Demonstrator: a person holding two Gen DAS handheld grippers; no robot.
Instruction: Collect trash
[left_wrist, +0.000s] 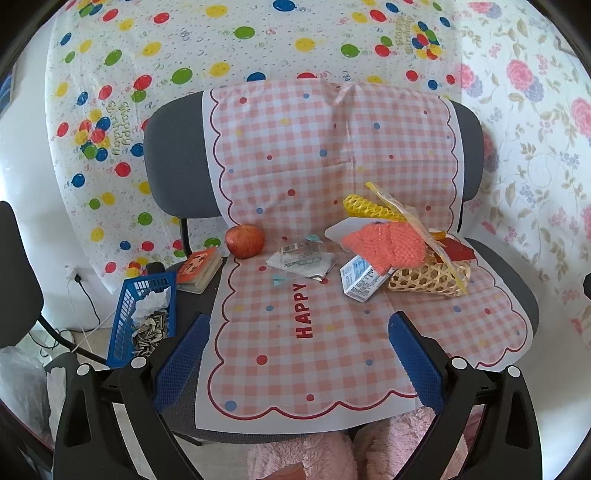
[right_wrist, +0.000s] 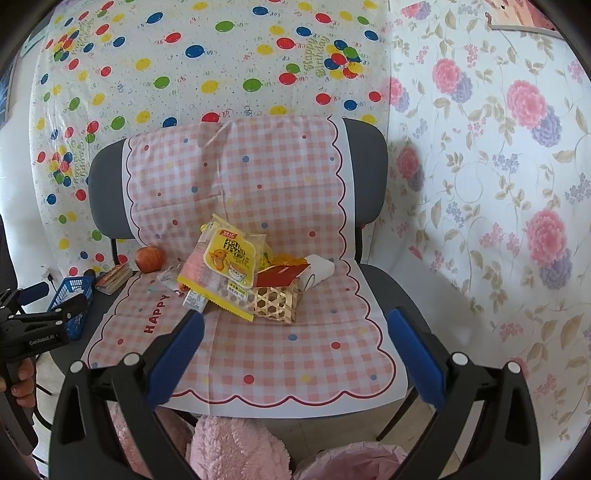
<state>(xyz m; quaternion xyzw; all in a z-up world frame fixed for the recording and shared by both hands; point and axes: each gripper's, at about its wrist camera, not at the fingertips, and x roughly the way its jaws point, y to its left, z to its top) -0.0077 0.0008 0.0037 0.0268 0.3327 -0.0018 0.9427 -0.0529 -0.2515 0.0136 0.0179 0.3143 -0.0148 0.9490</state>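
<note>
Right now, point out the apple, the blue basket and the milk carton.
apple (left_wrist: 245, 241): left wrist view, middle of its red skin.
blue basket (left_wrist: 123, 317): left wrist view, its near side wall.
milk carton (left_wrist: 360, 280): left wrist view, its printed front face.

From my left claw's view, the apple (left_wrist: 245, 241) sits at eleven o'clock, the woven basket (left_wrist: 424, 282) at one, the milk carton (left_wrist: 360, 279) just left of it.

A blue plastic basket (left_wrist: 146, 314) stands at the left edge of the chair seat, holding sunflower seed shells (left_wrist: 149, 330) and a crumpled white tissue (left_wrist: 151, 301); a clear crinkled wrapper (left_wrist: 301, 254) lies flat on a white napkin (left_wrist: 314, 267) near the seat's middle, just right of the apple. A small white-and-blue carton (left_wrist: 360, 278) lies tilted against the woven bamboo basket (right_wrist: 275, 302); a large yellow snack bag (right_wrist: 225, 264) leans over that basket's left side, above the carton.
</note>
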